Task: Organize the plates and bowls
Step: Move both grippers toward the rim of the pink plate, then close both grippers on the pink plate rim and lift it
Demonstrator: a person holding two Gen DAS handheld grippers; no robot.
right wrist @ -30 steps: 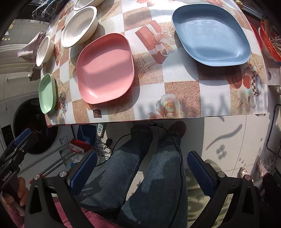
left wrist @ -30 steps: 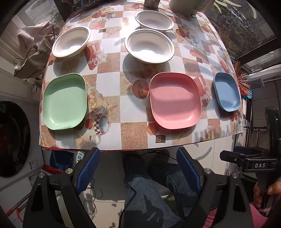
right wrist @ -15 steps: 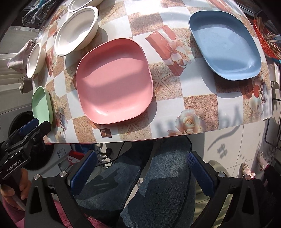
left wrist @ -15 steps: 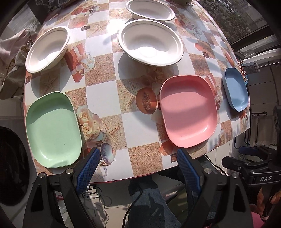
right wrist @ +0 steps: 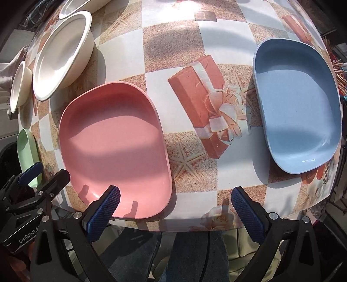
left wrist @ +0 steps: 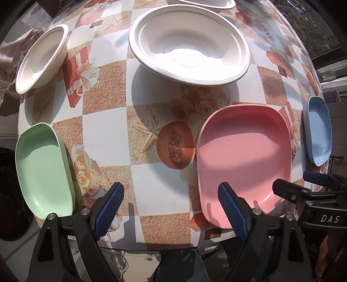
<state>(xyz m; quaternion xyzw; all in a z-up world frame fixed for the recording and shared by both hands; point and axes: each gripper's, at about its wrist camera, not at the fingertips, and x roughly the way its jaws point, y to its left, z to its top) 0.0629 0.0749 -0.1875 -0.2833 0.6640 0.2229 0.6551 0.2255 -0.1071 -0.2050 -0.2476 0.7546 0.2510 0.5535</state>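
A pink plate (left wrist: 245, 160) (right wrist: 115, 149) lies near the table's front edge, a green plate (left wrist: 42, 167) (right wrist: 27, 151) to its left, a blue plate (left wrist: 317, 132) (right wrist: 297, 108) to its right. Behind them stand white bowls: a large one (left wrist: 188, 43) (right wrist: 60, 54), a smaller one (left wrist: 41, 58) (right wrist: 19, 86), and a third (left wrist: 208, 2) at the back. My left gripper (left wrist: 171, 204) hangs open over the cloth between green and pink plates, holding nothing. My right gripper (right wrist: 175, 208) is open above the front edge, its left finger over the pink plate's near rim.
The table (left wrist: 108, 134) wears a checked cloth printed with gift boxes, roses and starfish. A person's jeans-clad legs (right wrist: 195, 256) show below the front edge. A washing machine (left wrist: 8, 195) stands at the left. Thin sticks (right wrist: 340, 69) lie beside the blue plate.
Both grippers have come down and forward, from over the person's legs to over the table's front edge. The plates loom larger. Both sets of jaws stay as wide as before.
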